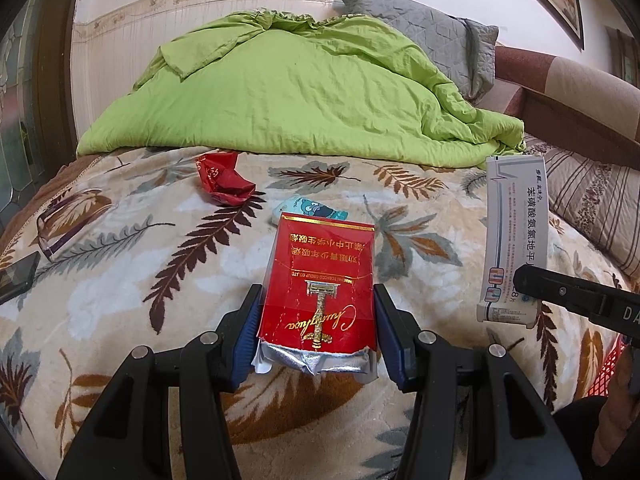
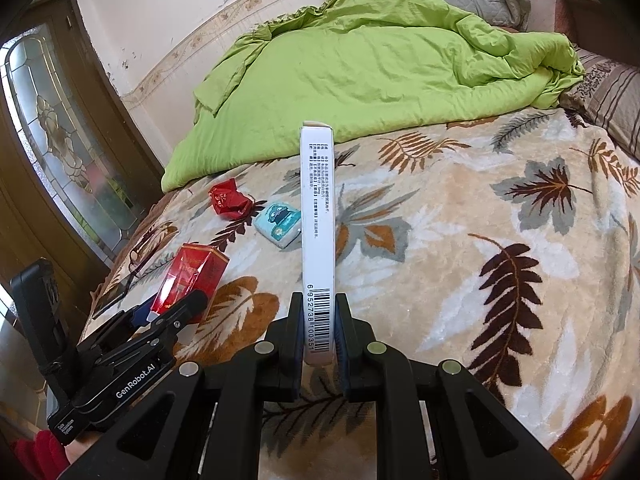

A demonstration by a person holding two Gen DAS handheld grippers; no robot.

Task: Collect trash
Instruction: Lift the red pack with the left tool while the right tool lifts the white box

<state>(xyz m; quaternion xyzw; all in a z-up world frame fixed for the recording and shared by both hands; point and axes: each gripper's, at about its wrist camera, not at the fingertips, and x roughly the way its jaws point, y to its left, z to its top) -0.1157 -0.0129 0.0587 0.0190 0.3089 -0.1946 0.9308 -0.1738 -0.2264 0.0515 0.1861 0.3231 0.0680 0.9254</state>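
Note:
My left gripper (image 1: 316, 320) is shut on a red cigarette pack (image 1: 320, 280) with torn silver foil at its near end, held over the leaf-patterned blanket (image 1: 140, 280). It also shows in the right wrist view (image 2: 188, 280). My right gripper (image 2: 318, 320) is shut on a long white medicine box (image 2: 318, 220), held on edge; the box also shows in the left wrist view (image 1: 514, 236). A crumpled red wrapper (image 1: 222, 180) and a small light blue cartoon packet (image 1: 308, 210) lie on the blanket beyond the pack. They also show in the right wrist view, wrapper (image 2: 230, 202), packet (image 2: 280, 224).
A green quilt (image 1: 300, 88) is heaped at the far side of the bed, with a grey pillow (image 1: 432, 28) behind it. Eyeglasses (image 1: 68, 224) and a dark phone (image 1: 18, 276) lie at the blanket's left edge. A glass-panelled door (image 2: 60, 140) stands left. A red mesh basket (image 1: 608, 368) shows at right.

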